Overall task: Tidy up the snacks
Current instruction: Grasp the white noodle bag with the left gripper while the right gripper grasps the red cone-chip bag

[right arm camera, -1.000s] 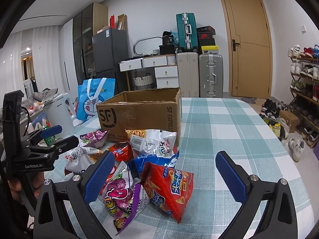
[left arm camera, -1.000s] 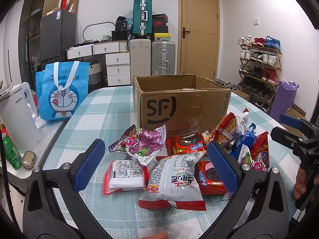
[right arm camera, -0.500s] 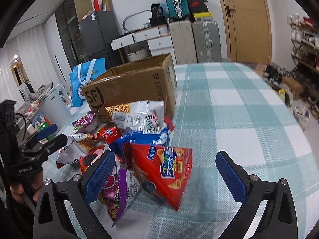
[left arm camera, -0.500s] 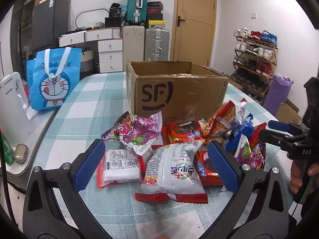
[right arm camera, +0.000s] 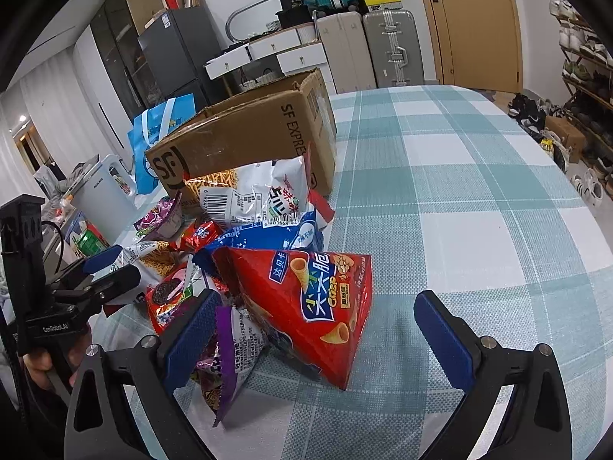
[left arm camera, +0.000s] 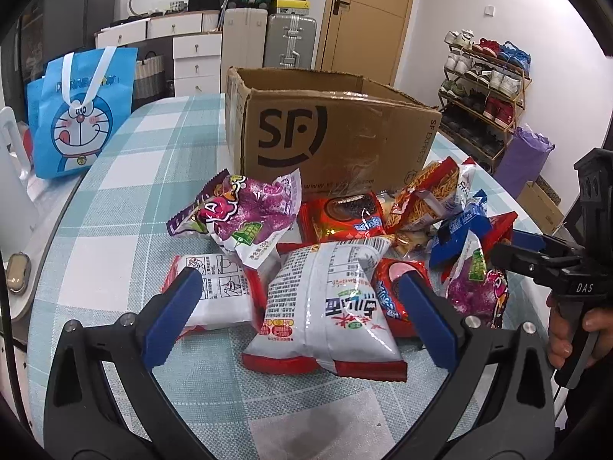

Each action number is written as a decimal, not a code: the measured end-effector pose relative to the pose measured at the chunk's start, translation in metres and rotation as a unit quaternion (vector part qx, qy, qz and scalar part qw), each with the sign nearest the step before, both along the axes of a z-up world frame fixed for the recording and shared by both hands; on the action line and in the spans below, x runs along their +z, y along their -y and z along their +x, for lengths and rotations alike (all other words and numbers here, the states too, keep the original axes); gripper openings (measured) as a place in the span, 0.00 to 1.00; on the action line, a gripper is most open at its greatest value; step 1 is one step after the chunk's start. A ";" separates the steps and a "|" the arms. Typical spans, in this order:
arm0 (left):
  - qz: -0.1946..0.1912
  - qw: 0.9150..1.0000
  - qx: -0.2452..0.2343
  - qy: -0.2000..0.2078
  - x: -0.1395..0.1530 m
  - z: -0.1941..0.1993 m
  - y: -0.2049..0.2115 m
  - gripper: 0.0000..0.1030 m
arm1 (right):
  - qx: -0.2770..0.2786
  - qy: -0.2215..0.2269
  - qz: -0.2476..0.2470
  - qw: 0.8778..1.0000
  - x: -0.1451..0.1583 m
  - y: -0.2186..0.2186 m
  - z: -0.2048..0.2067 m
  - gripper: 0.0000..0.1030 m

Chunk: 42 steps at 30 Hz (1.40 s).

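Checked table crowded; both tools wide, empty; left tool straddles white bag; risk: snagging overlapped neighbours.

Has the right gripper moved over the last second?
Yes. The right gripper has come forward and down toward the red cone-snack bag; the cardboard box now sits higher and tilted in its view.

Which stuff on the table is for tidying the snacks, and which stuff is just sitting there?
For the job:
- white and red snack bag
- purple snack bag
- red cone-crisp bag
- cardboard box
- left gripper and right gripper, both open

Just sitting there:
- blue cartoon tote bag
- suitcases
- shoe rack
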<state>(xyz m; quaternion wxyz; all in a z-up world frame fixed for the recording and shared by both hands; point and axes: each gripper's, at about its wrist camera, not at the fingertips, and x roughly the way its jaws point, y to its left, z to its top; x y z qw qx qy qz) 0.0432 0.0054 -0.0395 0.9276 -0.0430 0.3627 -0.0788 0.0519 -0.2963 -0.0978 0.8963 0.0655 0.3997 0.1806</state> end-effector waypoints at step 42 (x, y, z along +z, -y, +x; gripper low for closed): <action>-0.021 0.997 -0.051 -0.054 -0.013 0.006 0.017 0.64 | 0.018 -0.049 0.081 0.995 -0.016 0.005 0.020 0.63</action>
